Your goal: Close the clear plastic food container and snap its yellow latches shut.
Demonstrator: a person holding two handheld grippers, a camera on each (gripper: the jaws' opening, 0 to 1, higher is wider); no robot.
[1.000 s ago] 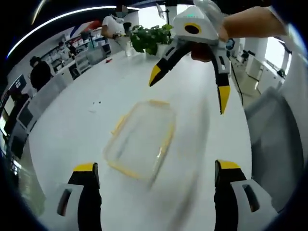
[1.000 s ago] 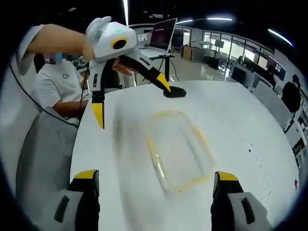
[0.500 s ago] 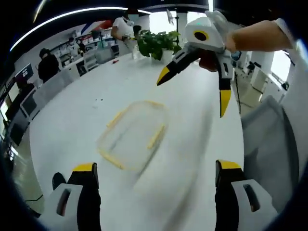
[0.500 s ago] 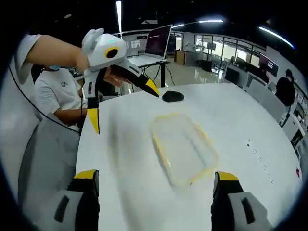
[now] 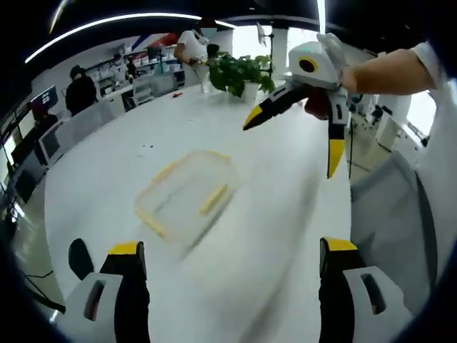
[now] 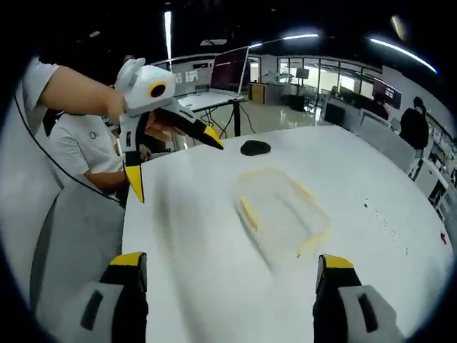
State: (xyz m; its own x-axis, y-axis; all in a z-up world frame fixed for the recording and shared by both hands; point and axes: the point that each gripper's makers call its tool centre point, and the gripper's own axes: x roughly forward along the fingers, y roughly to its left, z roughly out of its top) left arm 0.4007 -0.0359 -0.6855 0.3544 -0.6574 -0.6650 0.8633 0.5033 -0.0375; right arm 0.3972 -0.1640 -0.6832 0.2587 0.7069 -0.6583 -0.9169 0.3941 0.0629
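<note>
The clear plastic container [image 5: 184, 194] with yellow latches lies flat on the white table [image 5: 271, 214], blurred by motion. Whether its latches are snapped down is too blurred to tell. My left gripper [image 5: 232, 250] is open, well short of the container, with nothing between its jaws. The right gripper [image 5: 293, 139], held by a hand, hangs open in the air above and to the right of the container. In the right gripper view the container [image 6: 282, 211] lies ahead, my right gripper [image 6: 232, 261] is open and empty, and the left gripper [image 6: 173, 161] hovers open at the upper left.
A potted plant [image 5: 239, 71] stands at the table's far end. A black mouse-like object [image 6: 255, 148] lies just beyond the container. A grey chair [image 6: 71, 236] sits at the table's edge, with a seated person [image 6: 86, 143] behind it. Desks, a monitor [image 6: 232, 68] and people fill the background.
Both cameras have drawn back and swung, so the container looks smaller and farther off. Both grippers stay open and hold nothing. The container itself appears unmoved.
</note>
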